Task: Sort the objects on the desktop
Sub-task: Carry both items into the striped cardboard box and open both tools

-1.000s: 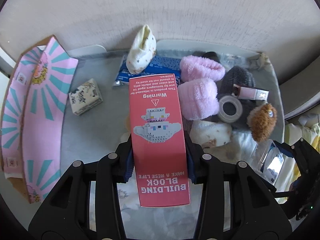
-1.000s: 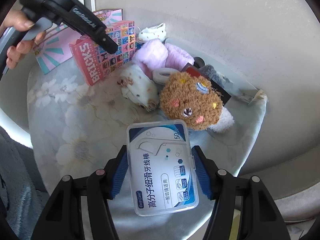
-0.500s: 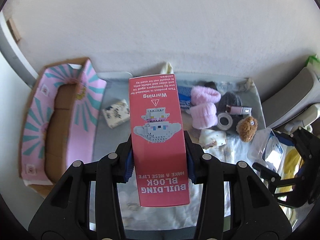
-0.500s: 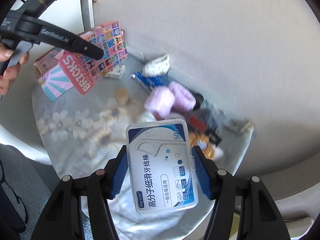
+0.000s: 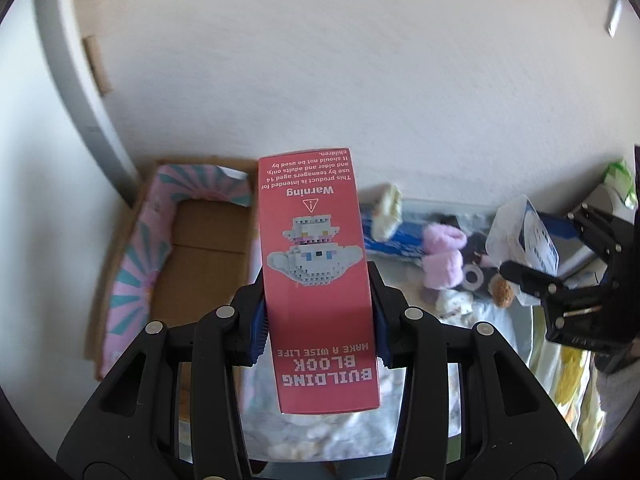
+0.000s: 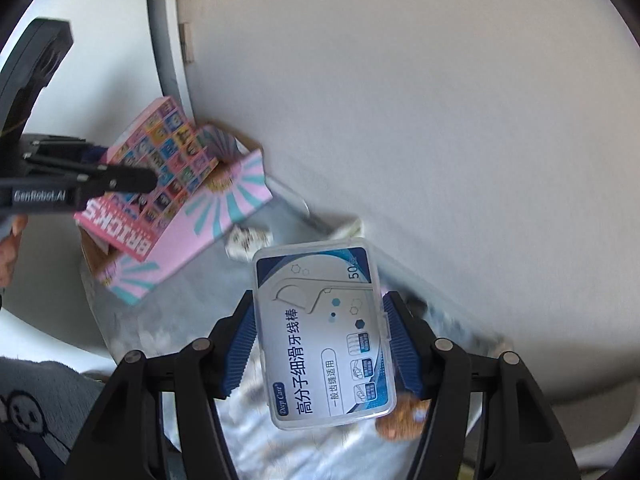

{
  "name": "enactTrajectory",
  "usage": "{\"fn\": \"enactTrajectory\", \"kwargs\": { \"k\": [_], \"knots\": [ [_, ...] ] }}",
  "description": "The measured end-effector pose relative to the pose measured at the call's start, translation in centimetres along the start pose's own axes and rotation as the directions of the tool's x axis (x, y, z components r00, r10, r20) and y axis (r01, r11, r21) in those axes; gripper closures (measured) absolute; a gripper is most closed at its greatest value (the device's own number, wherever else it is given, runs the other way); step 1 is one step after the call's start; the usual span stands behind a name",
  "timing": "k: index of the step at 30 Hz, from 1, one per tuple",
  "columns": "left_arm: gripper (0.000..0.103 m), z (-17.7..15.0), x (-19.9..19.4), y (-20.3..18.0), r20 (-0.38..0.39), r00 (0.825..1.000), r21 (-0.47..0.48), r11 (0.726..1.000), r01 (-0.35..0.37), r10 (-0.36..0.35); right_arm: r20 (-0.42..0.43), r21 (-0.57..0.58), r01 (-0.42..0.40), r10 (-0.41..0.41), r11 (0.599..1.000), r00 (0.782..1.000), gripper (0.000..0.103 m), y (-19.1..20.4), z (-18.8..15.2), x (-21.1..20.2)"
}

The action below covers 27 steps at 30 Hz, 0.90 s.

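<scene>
My left gripper is shut on a red building-block box and holds it high above the table, beside the open pink cardboard box at the left. My right gripper is shut on a clear dental-floss case, also lifted well above the table. In the left wrist view the right gripper and its case show at the right. In the right wrist view the red box hangs over the pink box.
On the floral cloth lie pink fluffy socks, a blue packet, a cream sock, a tape roll and a brown plush. A small patterned box lies near the pink box. The wall runs close behind.
Both grippers have risen well above the table with their loads. The left one has shifted toward the pink box; the right one has swung left, so the table objects look smaller.
</scene>
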<state>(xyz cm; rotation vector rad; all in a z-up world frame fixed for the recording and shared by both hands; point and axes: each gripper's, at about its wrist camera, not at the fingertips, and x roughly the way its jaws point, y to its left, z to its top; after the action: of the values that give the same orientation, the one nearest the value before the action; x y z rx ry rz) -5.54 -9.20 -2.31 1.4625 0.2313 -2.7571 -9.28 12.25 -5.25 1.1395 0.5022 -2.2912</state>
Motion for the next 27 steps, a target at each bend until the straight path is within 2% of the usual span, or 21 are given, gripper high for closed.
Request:
{"fn": "enactTrajectory", "kwargs": {
  "k": [8, 14, 20, 27],
  "knots": [
    [0.065, 0.7, -2.0, 5.6, 0.023, 0.999, -0.058, 0.997, -0.041, 0.042, 0.022, -0.061, -0.081, 0.083, 0.995, 0.996, 0.045, 3.5, 7.7, 1.5],
    [0.065, -0.2, -1.7, 9.8, -0.009, 0.997, -0.100, 0.992, -0.073, 0.073, -0.009, -0.116, -0.166, 0.166, 0.979, 0.986, 0.045, 7.5, 13.0, 4.8],
    [0.065, -1.8, 0.0, 12.4, -0.064, 0.995, -0.128, 0.988, -0.084, 0.076, -0.077, -0.181, -0.226, 0.216, 0.957, 0.973, 0.045, 12.2, 16.0, 9.6],
    [0.065, -3.3, 2.9, 13.9, -0.130, 0.989, -0.133, 0.987, -0.089, 0.072, -0.175, -0.167, -0.282, 0.253, 0.945, 0.951, 0.045, 15.6, 17.3, 15.9]
  ]
}}
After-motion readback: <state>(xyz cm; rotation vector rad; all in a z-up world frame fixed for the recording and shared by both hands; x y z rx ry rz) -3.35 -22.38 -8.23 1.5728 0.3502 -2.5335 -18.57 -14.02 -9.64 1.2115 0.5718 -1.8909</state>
